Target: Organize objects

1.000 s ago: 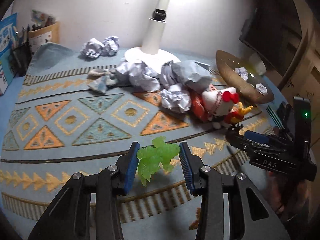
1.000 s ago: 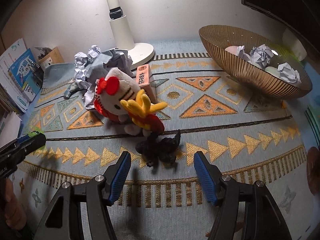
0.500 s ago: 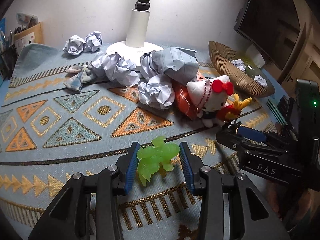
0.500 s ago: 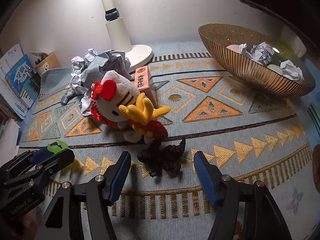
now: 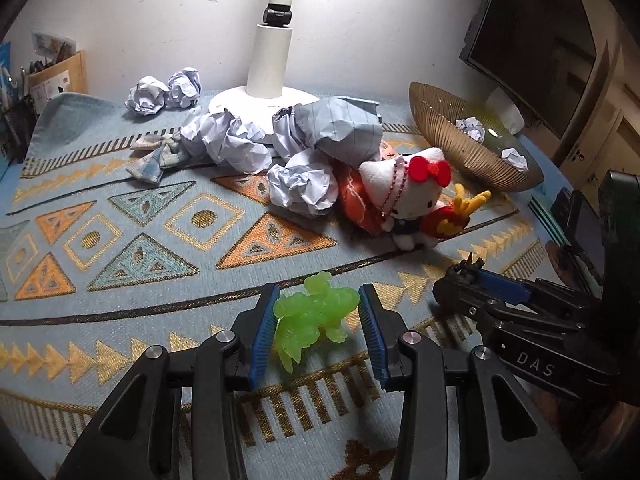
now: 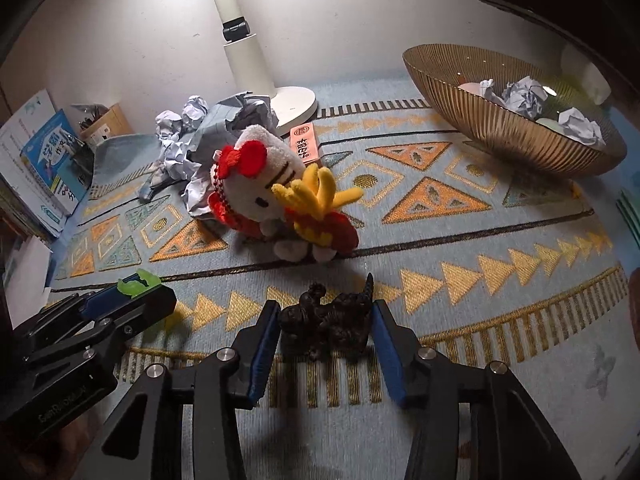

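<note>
Figurine [image 5: 316, 316], translucent green and knobbly, gripped in left hand-held gripper [image 5: 318, 330]; right hand-held gripper [image 6: 324, 334] closing around black figurine [image 6: 326, 330].

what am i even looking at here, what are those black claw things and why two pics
There is no robot here: a person holds a two-finger gripper in each hand, and a fisheye camera on each looks forward along its blue-padded fingers, giving one picture per hand.

In the left view, the left gripper is clamped on a green toy figure. In the right view, the right gripper is closing, with a black toy figure between its pads.

They work over a patterned cloth. On it lie a white cat plush, crumpled paper balls, a lamp base and a gold bowl holding more paper.
</note>
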Tool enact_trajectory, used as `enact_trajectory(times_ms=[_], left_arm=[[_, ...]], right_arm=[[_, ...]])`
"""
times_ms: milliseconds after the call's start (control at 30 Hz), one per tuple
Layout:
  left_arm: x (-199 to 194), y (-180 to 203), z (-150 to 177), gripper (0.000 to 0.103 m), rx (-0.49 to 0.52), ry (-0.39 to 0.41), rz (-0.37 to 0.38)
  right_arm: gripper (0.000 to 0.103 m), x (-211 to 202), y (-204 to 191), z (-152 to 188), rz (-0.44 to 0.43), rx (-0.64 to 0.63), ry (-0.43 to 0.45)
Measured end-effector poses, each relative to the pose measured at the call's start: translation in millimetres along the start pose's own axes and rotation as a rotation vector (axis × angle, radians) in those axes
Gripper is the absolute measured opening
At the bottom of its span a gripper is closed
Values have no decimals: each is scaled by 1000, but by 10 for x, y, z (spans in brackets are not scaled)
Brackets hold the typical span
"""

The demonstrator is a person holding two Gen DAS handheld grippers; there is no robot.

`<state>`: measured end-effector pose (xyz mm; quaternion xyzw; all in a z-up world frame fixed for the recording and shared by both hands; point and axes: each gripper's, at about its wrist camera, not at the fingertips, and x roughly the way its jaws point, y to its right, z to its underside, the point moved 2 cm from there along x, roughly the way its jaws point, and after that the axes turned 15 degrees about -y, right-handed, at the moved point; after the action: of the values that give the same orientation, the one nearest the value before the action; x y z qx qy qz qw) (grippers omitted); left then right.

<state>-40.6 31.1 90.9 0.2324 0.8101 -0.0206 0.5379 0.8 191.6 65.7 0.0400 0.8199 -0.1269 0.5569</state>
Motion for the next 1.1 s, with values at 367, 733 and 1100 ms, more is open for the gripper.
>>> enact_trajectory(times_ms=[367,733,1100], left_arm=[[-736,870,-677,37,176,138,24],[-305,1645,-1916,37,225,115,190],[105,1734,-2195,57,201,81,238]], right_arm=[[45,-1185,262,-229,15,85,205],[45,-1660,1170,-1008,94,279,313],[49,-1343,1794,-1360,165,338,242]])
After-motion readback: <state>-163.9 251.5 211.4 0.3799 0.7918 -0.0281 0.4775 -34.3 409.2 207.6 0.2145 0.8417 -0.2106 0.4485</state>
